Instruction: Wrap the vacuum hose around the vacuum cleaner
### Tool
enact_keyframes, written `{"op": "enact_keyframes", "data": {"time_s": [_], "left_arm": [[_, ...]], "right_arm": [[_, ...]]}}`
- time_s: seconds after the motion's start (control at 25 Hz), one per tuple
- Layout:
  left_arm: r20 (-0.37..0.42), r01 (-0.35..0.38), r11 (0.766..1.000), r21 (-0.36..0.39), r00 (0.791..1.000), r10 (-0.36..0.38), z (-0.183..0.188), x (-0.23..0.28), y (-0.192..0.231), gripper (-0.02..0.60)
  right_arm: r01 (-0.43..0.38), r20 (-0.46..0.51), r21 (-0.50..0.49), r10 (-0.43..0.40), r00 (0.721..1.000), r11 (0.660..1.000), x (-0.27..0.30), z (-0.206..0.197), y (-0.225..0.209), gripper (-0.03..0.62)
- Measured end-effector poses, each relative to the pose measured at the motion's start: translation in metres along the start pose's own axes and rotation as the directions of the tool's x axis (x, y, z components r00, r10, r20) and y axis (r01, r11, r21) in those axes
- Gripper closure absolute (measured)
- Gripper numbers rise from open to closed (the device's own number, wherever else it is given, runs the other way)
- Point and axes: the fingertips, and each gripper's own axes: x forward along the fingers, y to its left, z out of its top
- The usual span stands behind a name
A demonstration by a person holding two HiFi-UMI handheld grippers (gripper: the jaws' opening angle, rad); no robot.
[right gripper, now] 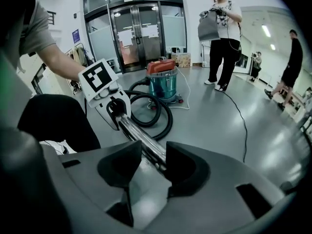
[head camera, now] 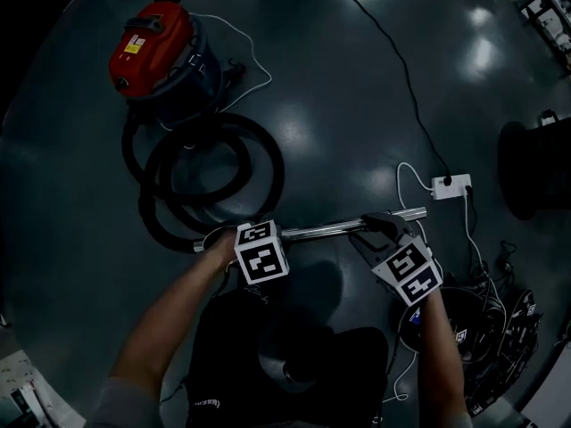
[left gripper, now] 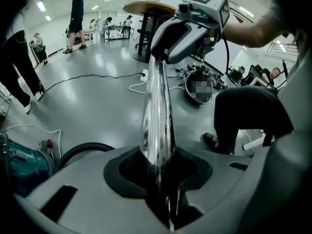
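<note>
Left gripper [head camera: 230,239] and right gripper [head camera: 385,225] each clamped the metal wand [head camera: 321,230] (likely stiff, slick; best held near its ends).

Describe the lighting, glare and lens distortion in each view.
Head view: dim overall, with black fisheye corners and ceiling lights glaring off the glossy grey floor. Left gripper view: brightly lit; the shiny chrome vacuum tube is streaked with reflections and balloons toward the lens. Right gripper view: well lit; the glass doors bow outward from the wide angle.
</note>
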Motion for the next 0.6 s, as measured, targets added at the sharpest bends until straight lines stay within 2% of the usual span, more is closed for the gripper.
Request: {"op": "enact_keyframes", "data": {"time_s": [0.16,0.44,0.6], "left_arm": [[-0.039,-0.039,0.999,0.022,0.998,0.04,-0.03,0.049,0.013,0.44],[-0.045,-0.132,0.991,0.003,0.99,0.132,-0.065,0.124,0.043,0.44],[-0.089,-0.194,0.981,0.018,0.977,0.195,-0.083,0.162,0.057,0.439]], "right_arm": [[-0.052,-0.005,-0.026,0.052,0.999,0.998,0.049,-0.039,0.003,0.433],[-0.064,-0.032,-0.098,0.061,0.998,0.993,0.126,-0.086,-0.01,0.433],[-0.062,-0.074,-0.124,0.053,0.996,0.99,0.168,-0.118,-0.016,0.433]]}}
